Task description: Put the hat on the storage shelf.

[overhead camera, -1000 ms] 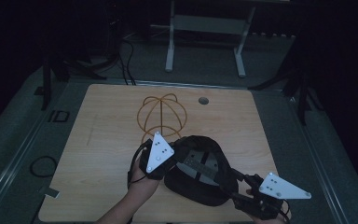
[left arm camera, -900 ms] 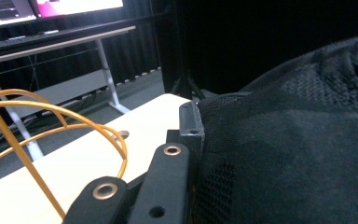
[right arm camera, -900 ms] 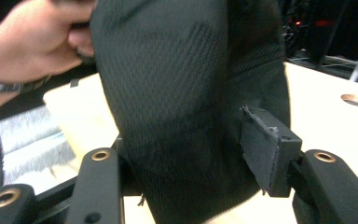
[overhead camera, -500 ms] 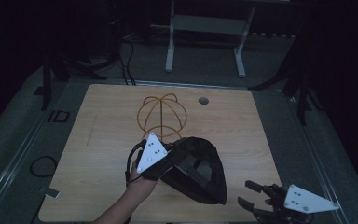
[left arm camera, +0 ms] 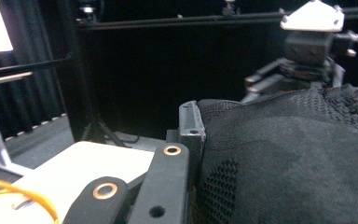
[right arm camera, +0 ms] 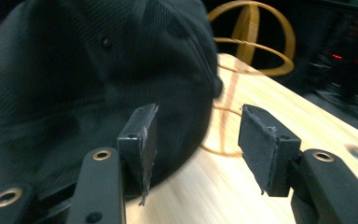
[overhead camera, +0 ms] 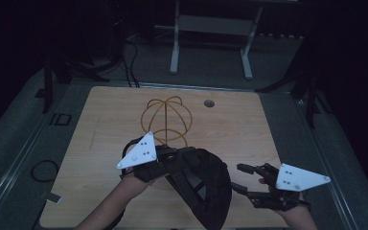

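Note:
A black cap (overhead camera: 206, 182) hangs tilted over the front of the wooden table (overhead camera: 105, 110), with my left gripper (overhead camera: 171, 157) shut on its edge. In the left gripper view the gripper (left arm camera: 196, 135) has one jaw against the cap's mesh fabric (left arm camera: 289, 154), which hides the other jaw. My right gripper (overhead camera: 237, 177) is just right of the cap, apart from it. Its jaws (right arm camera: 196, 140) are open with nothing between the pads, and the cap (right arm camera: 98, 74) is close ahead on the left. A yellow wire hat stand (overhead camera: 166, 117) rises behind the cap.
A round grommet hole (overhead camera: 209, 103) sits in the table's far part. Beyond the far edge stands a white metal frame (overhead camera: 211, 28). A cable loop (overhead camera: 43, 170) lies on the floor at the left. The stand's hoops (right arm camera: 256, 42) are behind the cap.
My right gripper has come off the cap's right edge and drawn away to the right. The left gripper has raised and tilted the cap toward the stand.

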{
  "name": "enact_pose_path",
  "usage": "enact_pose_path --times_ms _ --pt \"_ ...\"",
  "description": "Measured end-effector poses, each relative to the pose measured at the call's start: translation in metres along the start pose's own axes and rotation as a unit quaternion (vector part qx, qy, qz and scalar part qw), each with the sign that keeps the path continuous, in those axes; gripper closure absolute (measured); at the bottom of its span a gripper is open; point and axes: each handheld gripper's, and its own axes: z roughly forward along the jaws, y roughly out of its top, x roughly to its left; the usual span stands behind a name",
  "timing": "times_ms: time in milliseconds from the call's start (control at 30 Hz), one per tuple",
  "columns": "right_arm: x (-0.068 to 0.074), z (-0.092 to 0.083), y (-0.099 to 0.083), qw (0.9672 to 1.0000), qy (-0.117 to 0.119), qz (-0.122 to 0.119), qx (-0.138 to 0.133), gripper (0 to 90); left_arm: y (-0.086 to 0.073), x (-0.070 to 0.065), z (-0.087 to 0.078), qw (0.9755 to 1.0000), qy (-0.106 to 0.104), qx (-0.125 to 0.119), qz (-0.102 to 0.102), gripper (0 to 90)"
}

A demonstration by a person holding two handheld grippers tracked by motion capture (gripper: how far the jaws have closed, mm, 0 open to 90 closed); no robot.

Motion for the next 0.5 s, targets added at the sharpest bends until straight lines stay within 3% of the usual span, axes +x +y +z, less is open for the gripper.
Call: enact_pose_path --times_ms 67,133,200,367,433,500 --pt "0.001 0.014 0.011 0.9995 0.027 -0.015 -0.006 43.6 0.003 -0.003 0.003 0.9998 -0.009 0.008 0.019 89.2" --pt "0.003 0.022 0.017 0.9988 0.038 -0.03 -0.005 43.2 0.003 -0.003 0.004 0.9996 -0.02 0.006 0.019 89.2" --pt "0.004 0.027 0.022 0.9978 0.052 -0.039 -0.01 44.3 0.003 -0.002 0.004 0.9997 -0.013 0.011 0.019 89.2" --pt "0.005 0.034 0.026 0.9967 0.061 -0.053 -0.005 60.5 0.003 0.003 0.003 0.9999 -0.013 0.002 0.003 89.2" --pt "0.007 0.036 0.027 0.9963 0.06 -0.061 -0.007 73.7 0.004 0.003 0.005 0.9999 -0.01 0.005 0.004 89.1" --pt "0.007 0.037 0.027 0.9961 0.059 -0.066 -0.005 73.7 0.004 0.003 0.005 0.9999 -0.01 0.005 0.004 89.1"
